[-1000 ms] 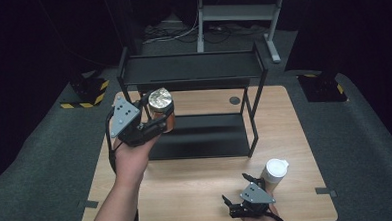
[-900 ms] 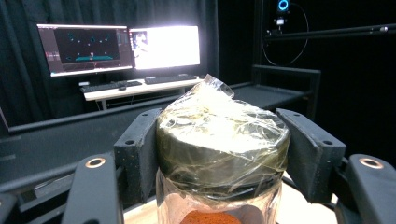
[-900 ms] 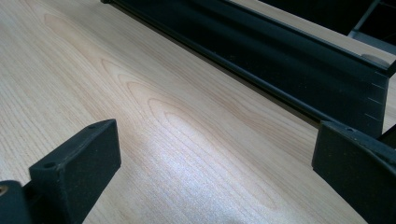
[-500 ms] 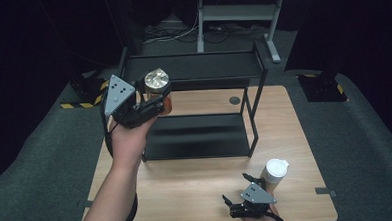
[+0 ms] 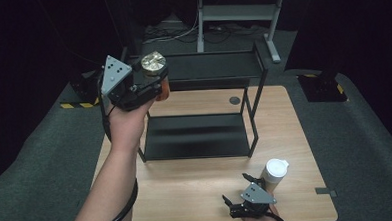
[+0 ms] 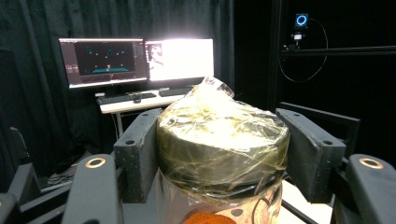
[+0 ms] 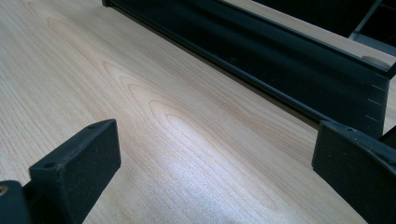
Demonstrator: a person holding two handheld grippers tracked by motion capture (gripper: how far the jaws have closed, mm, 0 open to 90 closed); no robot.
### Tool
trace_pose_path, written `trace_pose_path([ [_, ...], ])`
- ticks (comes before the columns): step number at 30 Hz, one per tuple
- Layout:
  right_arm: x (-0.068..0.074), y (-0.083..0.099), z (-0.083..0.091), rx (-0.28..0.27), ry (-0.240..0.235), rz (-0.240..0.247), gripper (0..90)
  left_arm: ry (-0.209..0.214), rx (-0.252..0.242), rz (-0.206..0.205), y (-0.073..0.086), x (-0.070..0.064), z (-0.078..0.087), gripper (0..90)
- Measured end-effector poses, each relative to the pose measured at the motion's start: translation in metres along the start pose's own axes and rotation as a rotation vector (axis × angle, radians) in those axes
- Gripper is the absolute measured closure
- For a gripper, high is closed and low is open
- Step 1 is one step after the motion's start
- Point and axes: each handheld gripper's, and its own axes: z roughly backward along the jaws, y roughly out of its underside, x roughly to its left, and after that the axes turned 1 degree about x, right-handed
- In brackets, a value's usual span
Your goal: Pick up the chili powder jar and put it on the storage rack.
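Two grippers: left gripper [image 5: 150, 87] clamped on a jar [image 5: 155, 74] with a plastic-wrapped lid, held in the air at the upper-left corner of the black shelf rack [image 5: 204, 115], above the counter [image 5: 187, 191]. Right gripper [image 5: 248, 206] jaws apart, low over the counter near a white cup [image 5: 276, 173]. Risks: the jaws sit on the wrapped lid, so the film may slide and the jar drop; the jar could clip the top shelf edge going in.

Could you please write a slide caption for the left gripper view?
Left gripper clamps a plastic-wrapped jar, monitors glowing behind.
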Motion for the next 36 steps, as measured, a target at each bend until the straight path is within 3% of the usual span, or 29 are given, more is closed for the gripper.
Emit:
trace_pose_path([
  [18,-0.001,0.001,0.001,-0.004,-0.003,-0.005,0.2,-0.049,0.009,0.009,-0.014,0.009,-0.023,34.5],
  [36,-0.003,0.003,0.001,-0.015,-0.009,-0.018,0.2,-0.093,0.039,0.008,-0.022,0.011,-0.057,34.5],
])
